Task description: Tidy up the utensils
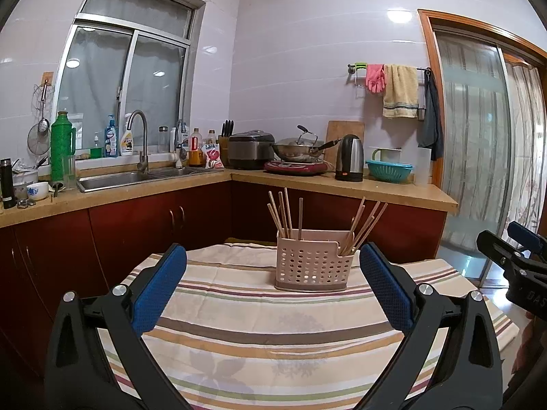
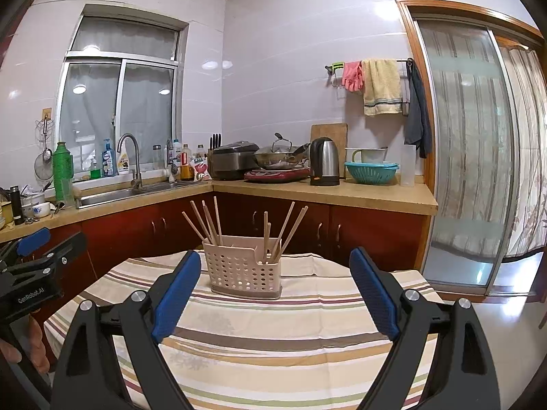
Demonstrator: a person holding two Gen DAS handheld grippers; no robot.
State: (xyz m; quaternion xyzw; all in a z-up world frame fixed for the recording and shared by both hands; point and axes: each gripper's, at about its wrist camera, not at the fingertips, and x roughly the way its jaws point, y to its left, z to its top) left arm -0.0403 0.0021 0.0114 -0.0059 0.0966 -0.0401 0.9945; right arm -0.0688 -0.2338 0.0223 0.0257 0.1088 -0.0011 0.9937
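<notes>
A pink perforated utensil holder (image 1: 312,266) (image 2: 244,270) stands upright at the far side of a table covered with a striped cloth (image 1: 256,335) (image 2: 273,335). Several wooden chopsticks (image 1: 287,215) (image 2: 208,220) stand in its two compartments, leaning left and right. My left gripper (image 1: 273,256) is open and empty, held above the cloth in front of the holder. My right gripper (image 2: 275,263) is open and empty, likewise short of the holder. Each gripper shows at the edge of the other's view: the right one (image 1: 519,256), the left one (image 2: 37,263).
Behind the table runs an L-shaped kitchen counter (image 1: 342,184) with a sink (image 1: 116,179), rice cooker (image 1: 251,148), wok (image 1: 297,150), kettle (image 1: 349,157) and teal colander (image 1: 389,169). A sliding glass door (image 2: 471,157) is at the right.
</notes>
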